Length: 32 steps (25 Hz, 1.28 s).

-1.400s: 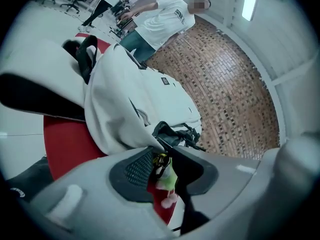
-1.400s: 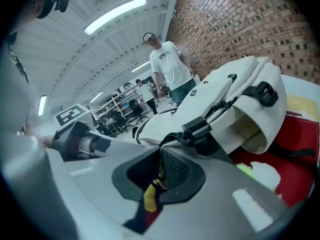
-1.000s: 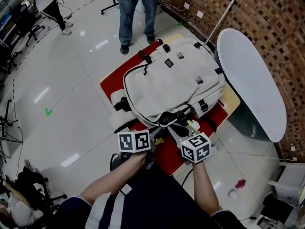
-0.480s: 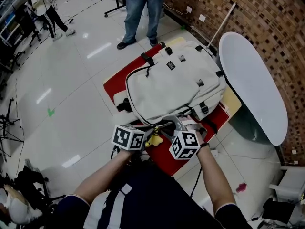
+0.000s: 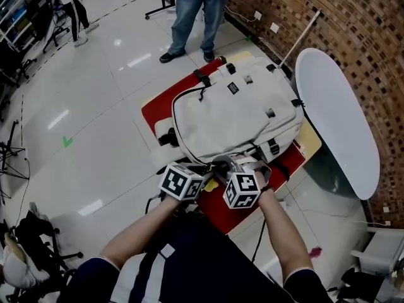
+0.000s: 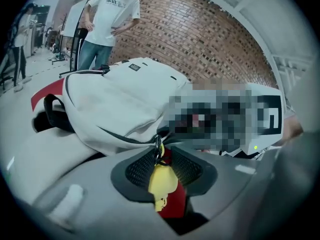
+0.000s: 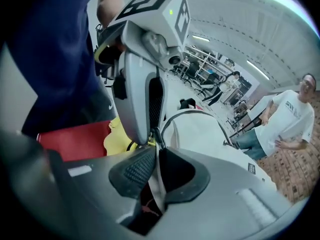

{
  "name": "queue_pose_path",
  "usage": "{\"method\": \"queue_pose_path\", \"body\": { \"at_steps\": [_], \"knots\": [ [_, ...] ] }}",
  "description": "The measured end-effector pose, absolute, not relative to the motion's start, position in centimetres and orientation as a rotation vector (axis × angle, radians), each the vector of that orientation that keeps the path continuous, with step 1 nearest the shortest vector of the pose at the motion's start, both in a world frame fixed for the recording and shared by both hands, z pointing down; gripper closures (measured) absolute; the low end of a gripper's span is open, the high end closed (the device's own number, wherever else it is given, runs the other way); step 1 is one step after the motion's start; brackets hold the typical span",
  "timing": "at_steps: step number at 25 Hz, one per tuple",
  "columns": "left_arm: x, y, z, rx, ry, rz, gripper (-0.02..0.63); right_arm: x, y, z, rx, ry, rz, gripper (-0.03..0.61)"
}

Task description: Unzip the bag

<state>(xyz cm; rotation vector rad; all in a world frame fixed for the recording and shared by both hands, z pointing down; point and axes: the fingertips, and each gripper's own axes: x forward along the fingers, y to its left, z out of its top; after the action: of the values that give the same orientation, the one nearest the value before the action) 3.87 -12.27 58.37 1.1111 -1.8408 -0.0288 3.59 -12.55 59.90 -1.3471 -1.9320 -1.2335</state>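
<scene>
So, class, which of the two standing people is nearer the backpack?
The person in blue jeans just beyond the backpack; the dark-trousered one stands far off.

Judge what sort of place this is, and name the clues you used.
Probably an indoor lab or workshop: a glossy floor with a green tape mark, office chairs in the background, and a brick wall.

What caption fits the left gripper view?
Left claw, jaws just opening, with the white bag's yellow zip tag hanging between them.
</scene>
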Motion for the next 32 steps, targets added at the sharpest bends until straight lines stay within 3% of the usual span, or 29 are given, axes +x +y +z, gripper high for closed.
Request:
{"method": "queue_pose_path", "body": {
  "at_steps": [2, 6, 10, 11, 12, 20, 32],
  "knots": [
    [3.5, -12.1, 58.7, 1.084, -1.854, -0.031, 0.557, 3.7, -12.6, 59.9, -1.349, -1.929, -1.243, 0.510],
    [3.5, -11.8, 58.6, 1.106, -1.831, -0.038, 0.581, 3.8, -12.7, 59.9, -1.349, -1.929, -1.252, 0.506],
    [3.3, -10.8, 57.8, 1.124, -1.838, 0.048, 0.583, 3.7, -13.0, 60.5, -1.323, -1.904, -1.282, 0.461],
    [3.2, -10.7, 57.7, 1.133, -1.837, 0.057, 0.583, 3.5, -13.0, 60.4, -1.317, -1.909, -1.293, 0.515],
    [3.2, -10.6, 57.7, 1.141, -1.836, 0.063, 0.583, 3.5, -13.1, 60.3, -1.313, -1.918, -1.301, 0.522],
    [1.1, -6.1, 56.1, 1.111, -1.853, 0.160, 0.584, 4.1, -13.6, 59.0, -1.278, -1.967, -1.274, 0.528],
    [-5.2, -2.1, 54.1, 1.169, -1.879, 0.549, 0.584, 4.0, -13.9, 57.7, -1.136, -2.054, -1.177, 0.529]
  ]
}}
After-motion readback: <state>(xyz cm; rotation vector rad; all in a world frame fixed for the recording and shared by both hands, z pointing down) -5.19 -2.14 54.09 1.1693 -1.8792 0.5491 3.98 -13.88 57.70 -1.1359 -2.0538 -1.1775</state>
